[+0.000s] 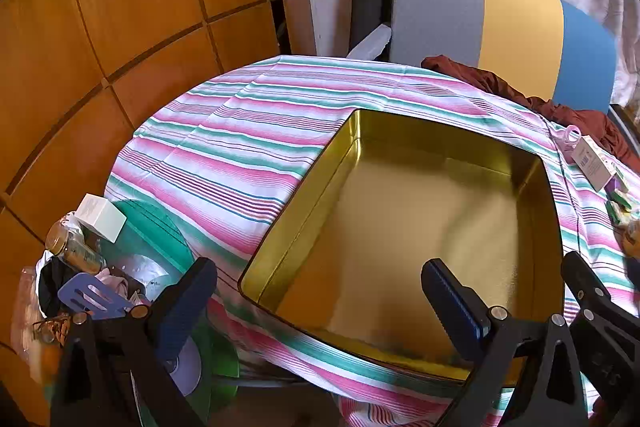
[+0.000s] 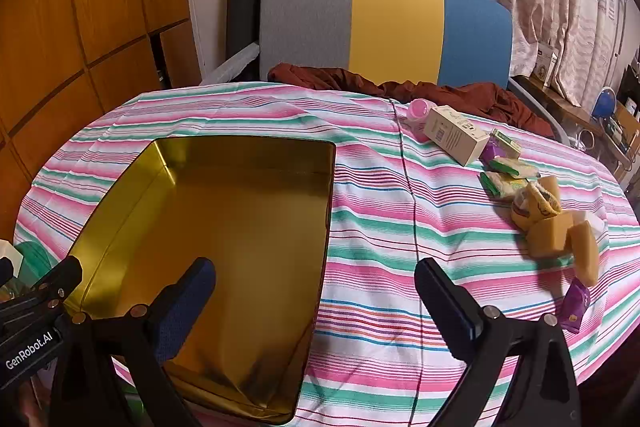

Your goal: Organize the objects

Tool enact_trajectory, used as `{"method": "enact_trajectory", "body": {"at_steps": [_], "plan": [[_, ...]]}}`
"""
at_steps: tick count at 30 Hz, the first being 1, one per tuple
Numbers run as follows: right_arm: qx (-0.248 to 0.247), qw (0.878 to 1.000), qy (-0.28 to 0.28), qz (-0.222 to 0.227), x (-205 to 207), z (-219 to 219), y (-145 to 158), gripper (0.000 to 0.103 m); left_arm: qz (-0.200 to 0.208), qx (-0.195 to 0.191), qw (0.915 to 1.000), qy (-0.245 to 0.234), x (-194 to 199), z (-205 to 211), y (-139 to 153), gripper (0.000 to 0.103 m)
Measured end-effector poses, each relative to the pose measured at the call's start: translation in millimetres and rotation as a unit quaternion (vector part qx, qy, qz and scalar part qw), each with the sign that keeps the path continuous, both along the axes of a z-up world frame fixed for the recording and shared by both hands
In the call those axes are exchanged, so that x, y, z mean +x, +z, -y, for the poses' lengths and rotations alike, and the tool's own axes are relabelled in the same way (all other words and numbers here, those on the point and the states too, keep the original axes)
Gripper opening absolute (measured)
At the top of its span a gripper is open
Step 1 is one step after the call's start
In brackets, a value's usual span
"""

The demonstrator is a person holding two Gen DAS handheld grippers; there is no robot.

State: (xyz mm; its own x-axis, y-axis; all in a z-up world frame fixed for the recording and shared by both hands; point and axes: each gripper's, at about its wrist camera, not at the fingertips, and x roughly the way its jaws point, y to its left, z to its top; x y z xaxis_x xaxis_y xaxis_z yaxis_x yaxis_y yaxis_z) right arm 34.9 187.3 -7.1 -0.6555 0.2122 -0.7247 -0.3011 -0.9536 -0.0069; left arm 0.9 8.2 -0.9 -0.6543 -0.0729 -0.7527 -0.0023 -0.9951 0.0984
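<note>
Lighting: you are working under warm, fairly even indoor light. The gold tin (image 1: 420,211) is throwing soft glare and smeared reflections off its floor (dark patches near its front wall). Fisheye is bending the striped cloth (image 2: 400,227) and blackening the corners. Close gripper parts are looking slightly soft.

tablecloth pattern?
Tablecloth: horizontal stripes of pink, green and white with thin blue and red lines. Clearest in the right wrist view.
</note>
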Motion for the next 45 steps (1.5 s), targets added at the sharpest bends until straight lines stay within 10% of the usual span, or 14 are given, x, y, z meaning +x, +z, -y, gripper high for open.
{"method": "enact_trajectory", "body": {"at_steps": [45], "plan": [[-0.013, 1.0, -0.012, -0.024, 23.0, -32.6, 9.9, 0.102, 0.008, 0.008, 0.9998, -0.015, 6.2, -7.5, -5.3, 0.103]]}}
